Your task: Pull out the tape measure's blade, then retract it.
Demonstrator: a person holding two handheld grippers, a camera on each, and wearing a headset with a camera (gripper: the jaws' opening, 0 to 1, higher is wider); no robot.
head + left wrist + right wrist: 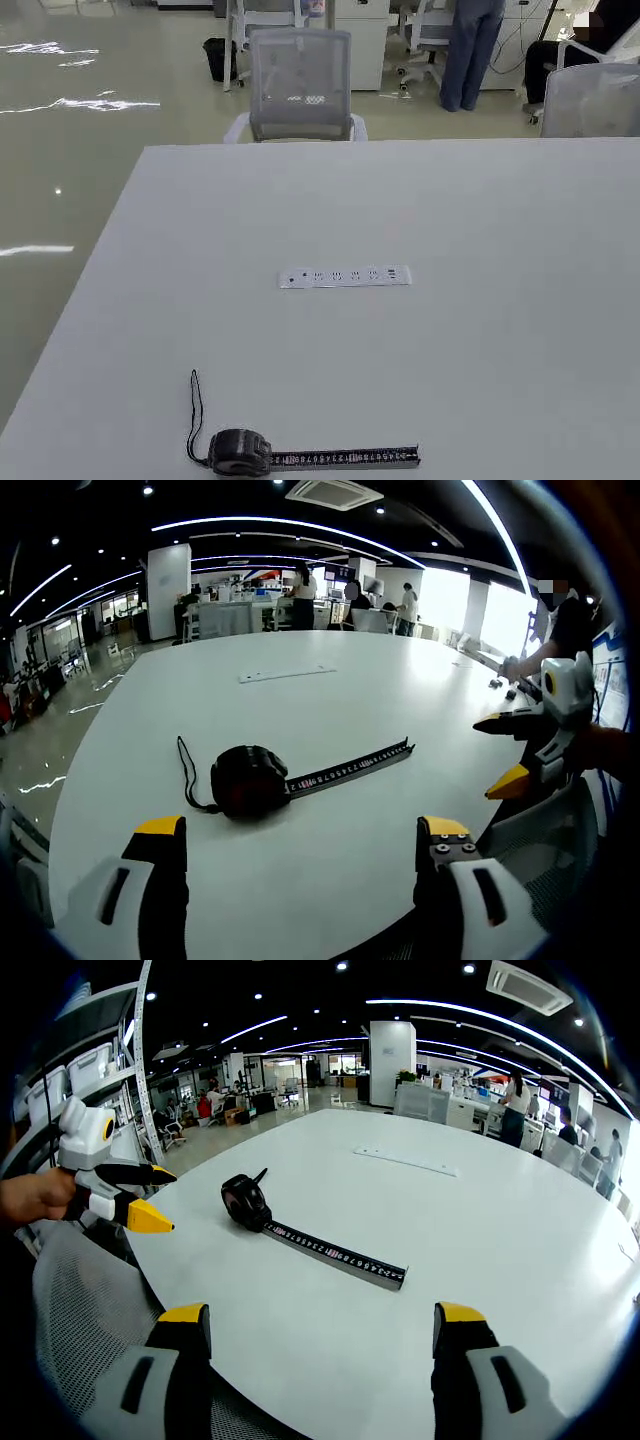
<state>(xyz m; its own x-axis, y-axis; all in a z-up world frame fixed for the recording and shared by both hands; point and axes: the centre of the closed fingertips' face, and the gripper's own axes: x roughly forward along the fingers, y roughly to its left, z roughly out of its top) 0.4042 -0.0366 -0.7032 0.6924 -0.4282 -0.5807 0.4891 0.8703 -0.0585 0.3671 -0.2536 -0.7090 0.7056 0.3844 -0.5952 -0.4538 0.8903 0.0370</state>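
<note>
**Blade Out, Retraction Left**

The tape measure (240,452) is seen lying on the white table (450,200), close to its near edge, with the blade (345,459) drawn out flat to the right of the case. The pull-out is judged done; the retraction is not yet made. The left gripper (302,830) and right gripper (320,1312) are held back at the near edge, apart from the tape, the jaws of each spread wide and nothing gripped
</note>
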